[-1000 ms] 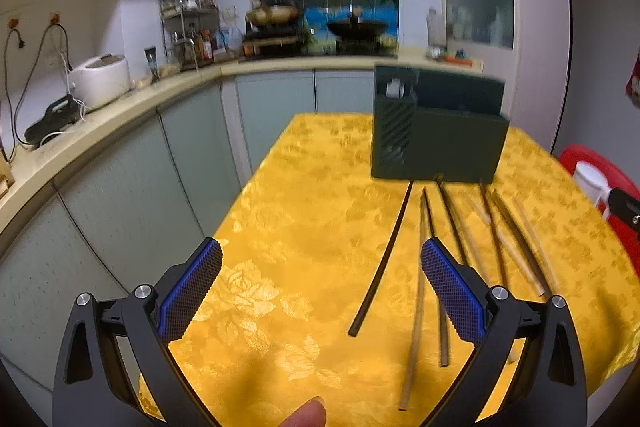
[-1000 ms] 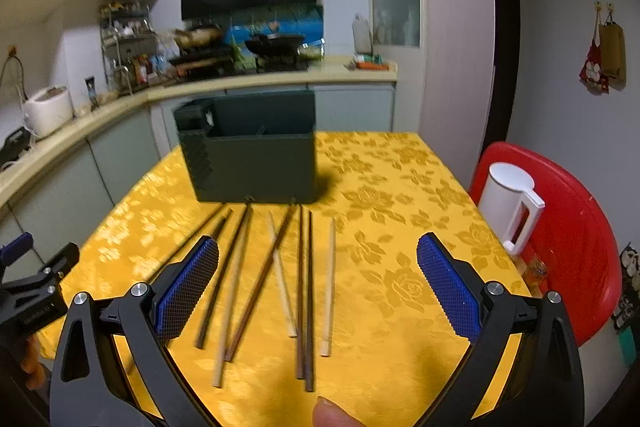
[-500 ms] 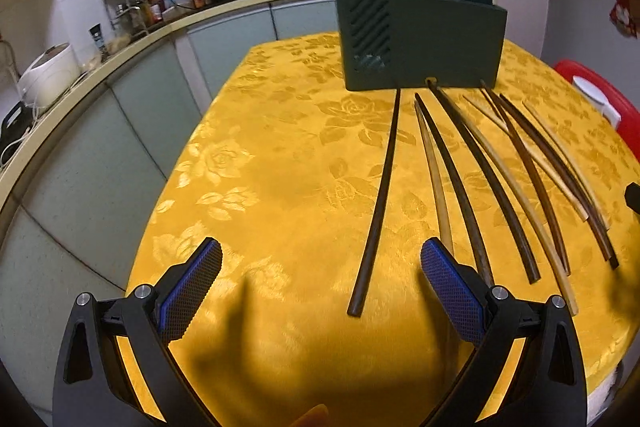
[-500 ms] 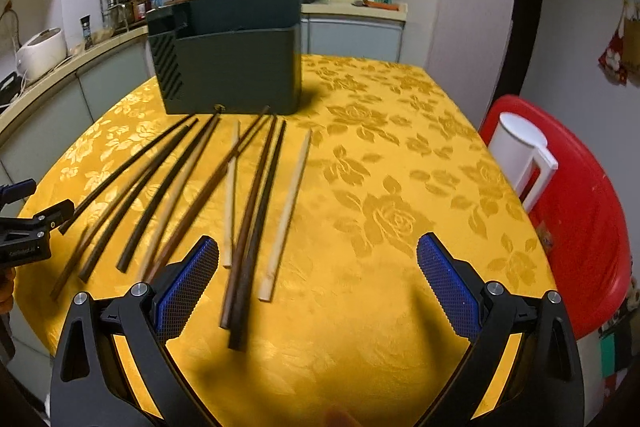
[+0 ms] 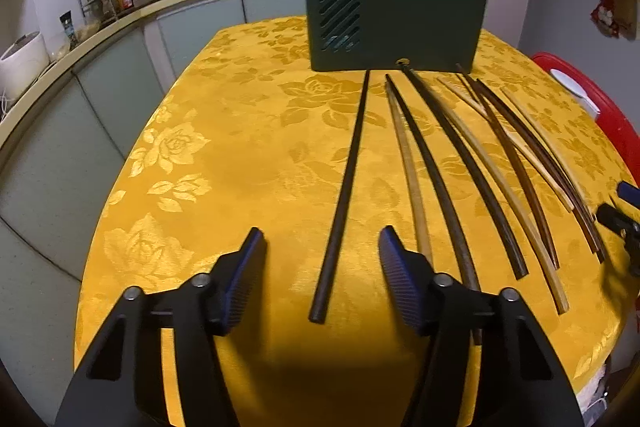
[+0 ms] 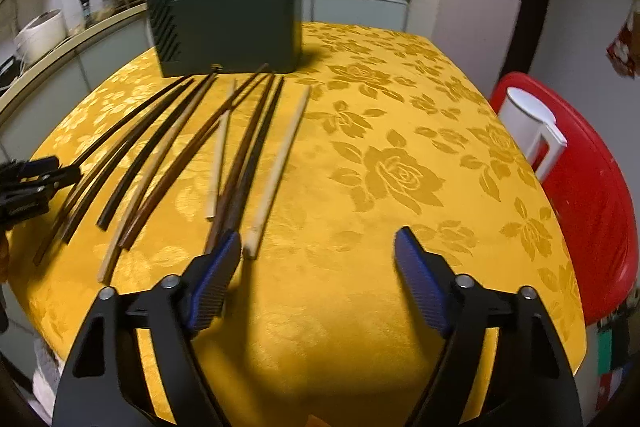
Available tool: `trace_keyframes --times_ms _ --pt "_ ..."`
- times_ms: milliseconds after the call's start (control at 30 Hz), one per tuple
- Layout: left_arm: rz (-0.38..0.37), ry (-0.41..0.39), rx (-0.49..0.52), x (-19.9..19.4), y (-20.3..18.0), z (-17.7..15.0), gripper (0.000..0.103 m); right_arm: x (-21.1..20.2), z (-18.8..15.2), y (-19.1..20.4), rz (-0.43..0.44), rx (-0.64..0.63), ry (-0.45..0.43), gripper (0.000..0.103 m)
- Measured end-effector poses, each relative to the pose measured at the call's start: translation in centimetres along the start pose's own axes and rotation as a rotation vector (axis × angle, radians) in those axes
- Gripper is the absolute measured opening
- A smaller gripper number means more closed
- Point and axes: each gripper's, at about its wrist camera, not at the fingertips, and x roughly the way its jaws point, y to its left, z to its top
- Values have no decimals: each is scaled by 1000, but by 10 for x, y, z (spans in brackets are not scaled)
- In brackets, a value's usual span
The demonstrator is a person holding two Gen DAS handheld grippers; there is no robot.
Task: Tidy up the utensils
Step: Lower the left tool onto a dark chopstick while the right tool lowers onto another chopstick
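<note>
On a table draped in a yellow floral cloth (image 5: 224, 155), the left gripper (image 5: 322, 255) is closing, its blue pads flanking the near end of a lone black chopstick (image 5: 344, 195) without yet touching it. In front of the dark green utensil holder (image 5: 394, 27) the other chopsticks (image 6: 240, 155) lie fanned. The right gripper (image 6: 318, 247) is also closing, with only cloth between its pads; the pale chopstick (image 6: 280, 163) lies just beside its left pad.
</note>
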Motion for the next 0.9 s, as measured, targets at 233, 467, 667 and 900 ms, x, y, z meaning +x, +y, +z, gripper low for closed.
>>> trace_keyframes --times_ms 233,467,667,900 --pt "20 -54 81 -5 -19 -6 33 0 -3 10 26 -48 -12 55" --pt "-18 -52 64 -5 -17 -5 23 1 -2 19 64 -71 -17 39" --pt "-43 -43 41 -5 -13 -5 23 -1 0 8 36 -41 -30 37" --pt "-51 -50 33 -5 -12 -6 21 5 -4 23 77 -66 -18 27"
